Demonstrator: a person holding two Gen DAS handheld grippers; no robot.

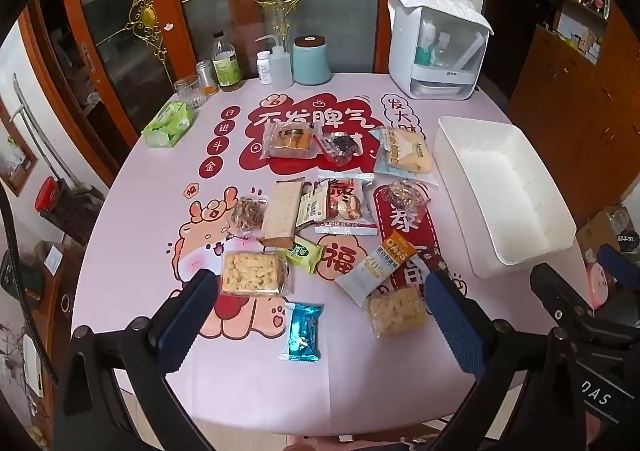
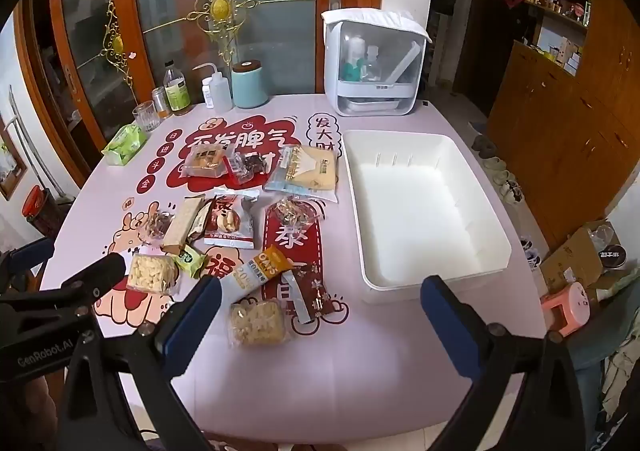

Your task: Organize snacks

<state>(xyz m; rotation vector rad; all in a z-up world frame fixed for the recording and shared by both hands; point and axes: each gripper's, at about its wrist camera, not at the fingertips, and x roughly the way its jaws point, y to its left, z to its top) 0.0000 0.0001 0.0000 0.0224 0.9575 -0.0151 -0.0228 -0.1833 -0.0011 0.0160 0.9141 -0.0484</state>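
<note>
Several wrapped snacks lie scattered on the pink table: a blue packet, two puffed-rice squares, an oat bar, a red date packet and a long wafer. A white bin stands empty at the right. My left gripper is open and empty above the blue packet. My right gripper is open and empty, hovering near the table's front edge between the oat bar and the bin.
Bottles, a glass, a teal canister and a white dish box line the far edge. A green tissue pack lies far left. A pink stool and boxes sit on the floor at right.
</note>
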